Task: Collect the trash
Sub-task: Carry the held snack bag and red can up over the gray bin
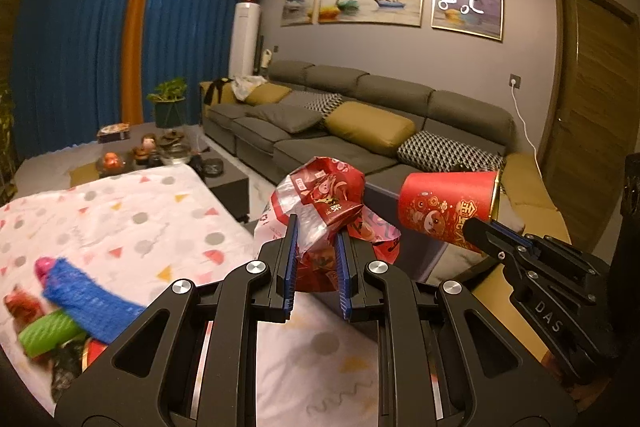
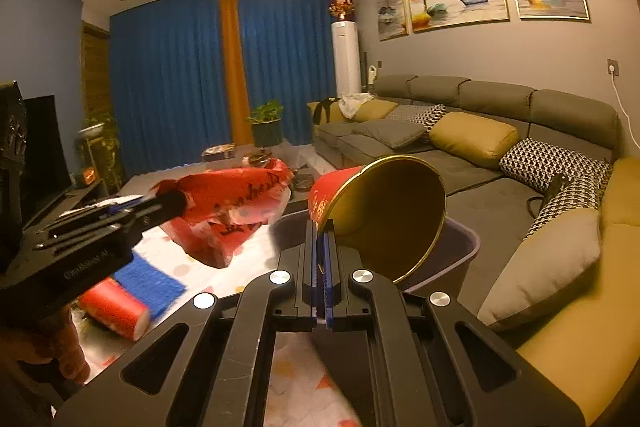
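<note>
Sofa cushions in grey fabric fill the long sectional sofa behind everything, with mustard and houndstooth pillows along it. Nearer, a table under a white cloth printed with grey dots and coloured triangles spreads below my left side. Beside the table's edge stands a grey plastic bin, its rim showing under my right load. On the cloth lie a blue knitted rag, a green ribbed cylinder and a second red paper cup on its side. My left gripper clamps a crumpled red-and-clear plastic snack wrapper between its blue pads, holding it in the air past the table's edge. My right gripper has its jaws pressed nearly together on the rim of a red paper cup with a gold lining, tilted with its mouth toward my camera, hanging above the bin's opening. The cup and wrapper hang near each other, apart.
</note>
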The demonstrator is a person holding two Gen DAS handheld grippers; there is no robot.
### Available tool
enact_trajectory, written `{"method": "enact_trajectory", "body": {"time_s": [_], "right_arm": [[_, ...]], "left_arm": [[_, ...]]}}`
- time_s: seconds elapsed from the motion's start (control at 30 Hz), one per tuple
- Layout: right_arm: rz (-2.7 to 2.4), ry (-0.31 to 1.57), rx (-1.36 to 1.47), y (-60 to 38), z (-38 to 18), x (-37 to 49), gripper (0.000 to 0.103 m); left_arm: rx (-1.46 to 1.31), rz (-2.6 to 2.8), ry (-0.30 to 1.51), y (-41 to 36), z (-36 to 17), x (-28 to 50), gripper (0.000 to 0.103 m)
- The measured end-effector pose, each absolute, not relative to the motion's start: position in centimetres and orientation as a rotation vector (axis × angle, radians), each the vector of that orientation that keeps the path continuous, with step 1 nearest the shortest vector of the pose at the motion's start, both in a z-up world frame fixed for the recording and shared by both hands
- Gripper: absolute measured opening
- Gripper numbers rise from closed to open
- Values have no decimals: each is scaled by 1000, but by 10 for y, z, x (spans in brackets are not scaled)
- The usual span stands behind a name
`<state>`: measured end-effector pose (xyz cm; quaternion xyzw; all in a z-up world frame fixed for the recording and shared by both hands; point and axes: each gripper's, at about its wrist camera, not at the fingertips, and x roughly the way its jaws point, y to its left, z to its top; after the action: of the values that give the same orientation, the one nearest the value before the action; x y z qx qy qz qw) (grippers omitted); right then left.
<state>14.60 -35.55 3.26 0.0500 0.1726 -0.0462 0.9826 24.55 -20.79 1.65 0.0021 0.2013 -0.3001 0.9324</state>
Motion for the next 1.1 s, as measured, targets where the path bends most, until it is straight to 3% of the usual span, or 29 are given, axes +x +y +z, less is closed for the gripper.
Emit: {"method": "enact_trajectory", "body": {"time_s": [1.1], "right_arm": [[-129,435,132,-381,5,197,4]], "left_arm": [[13,-686,540,-270,-26,309,16]]}}
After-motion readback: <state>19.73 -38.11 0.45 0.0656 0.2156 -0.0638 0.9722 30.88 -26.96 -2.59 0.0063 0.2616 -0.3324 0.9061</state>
